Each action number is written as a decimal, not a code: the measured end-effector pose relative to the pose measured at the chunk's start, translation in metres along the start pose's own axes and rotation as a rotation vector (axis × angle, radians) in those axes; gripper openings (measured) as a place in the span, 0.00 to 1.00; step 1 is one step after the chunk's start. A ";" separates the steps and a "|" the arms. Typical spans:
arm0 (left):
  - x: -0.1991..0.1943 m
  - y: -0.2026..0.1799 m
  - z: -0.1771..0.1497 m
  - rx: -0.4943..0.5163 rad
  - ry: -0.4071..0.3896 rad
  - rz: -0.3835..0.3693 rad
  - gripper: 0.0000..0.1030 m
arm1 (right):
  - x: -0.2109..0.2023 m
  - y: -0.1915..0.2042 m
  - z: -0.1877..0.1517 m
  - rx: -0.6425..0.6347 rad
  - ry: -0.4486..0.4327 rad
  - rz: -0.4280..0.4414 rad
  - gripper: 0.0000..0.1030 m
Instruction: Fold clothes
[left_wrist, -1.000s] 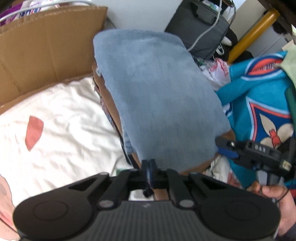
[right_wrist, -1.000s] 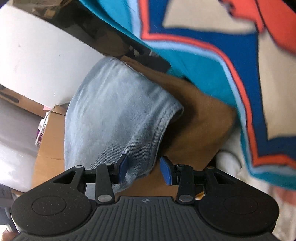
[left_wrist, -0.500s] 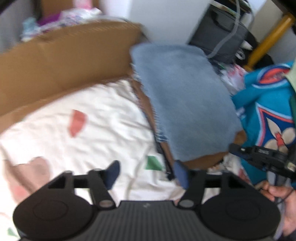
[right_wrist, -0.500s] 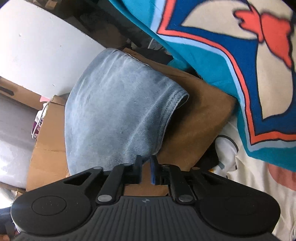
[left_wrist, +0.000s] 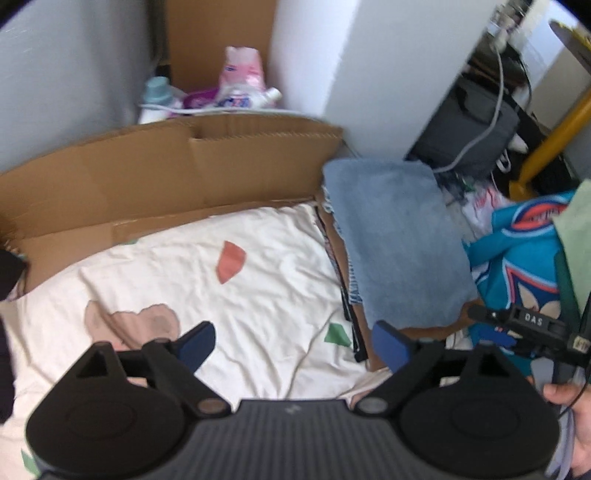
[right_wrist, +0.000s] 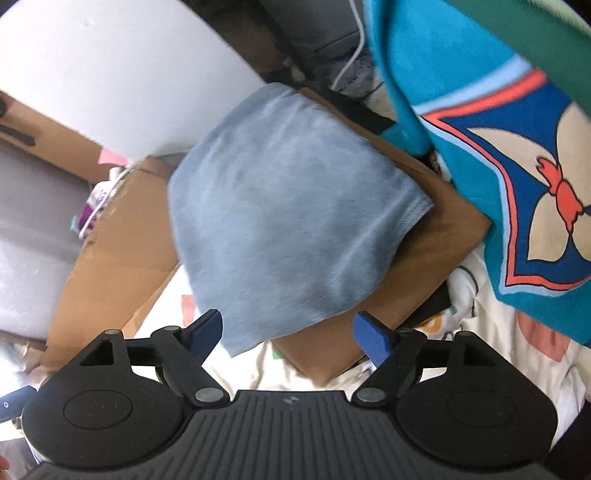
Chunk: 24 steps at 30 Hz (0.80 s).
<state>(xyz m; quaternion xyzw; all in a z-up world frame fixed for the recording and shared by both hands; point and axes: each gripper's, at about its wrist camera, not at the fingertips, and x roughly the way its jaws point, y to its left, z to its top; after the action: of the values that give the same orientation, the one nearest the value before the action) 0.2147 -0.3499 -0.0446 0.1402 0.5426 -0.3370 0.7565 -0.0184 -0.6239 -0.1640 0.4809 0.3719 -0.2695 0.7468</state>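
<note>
Blue garment (left_wrist: 397, 240) folded, topping the stack at the sheet's (left_wrist: 258, 295) far right corner. Left gripper (left_wrist: 291, 345) and right gripper (right_wrist: 290, 334) opening, nothing between. Teal garment (right_wrist: 480, 129) unfolded, likely next.

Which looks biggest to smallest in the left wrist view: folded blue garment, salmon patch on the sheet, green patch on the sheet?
1. Folded blue garment, by far the largest.
2. Salmon patch.
3. Green patch, smallest, though not much smaller than the salmon one and nearer the camera, so that order is unsure.
</note>
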 end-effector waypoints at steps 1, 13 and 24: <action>-0.008 0.004 0.000 -0.013 0.003 0.001 0.90 | -0.005 0.006 0.001 -0.003 0.006 -0.001 0.83; -0.103 0.051 -0.014 -0.067 -0.022 0.044 0.94 | -0.065 0.086 0.008 -0.054 0.027 -0.026 0.85; -0.196 0.107 -0.042 -0.094 -0.102 0.103 0.97 | -0.117 0.146 -0.010 -0.134 0.033 0.026 0.90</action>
<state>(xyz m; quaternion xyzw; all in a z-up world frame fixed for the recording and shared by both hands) 0.2192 -0.1769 0.1030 0.1149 0.5109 -0.2786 0.8051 0.0223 -0.5525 0.0046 0.4392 0.3952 -0.2263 0.7744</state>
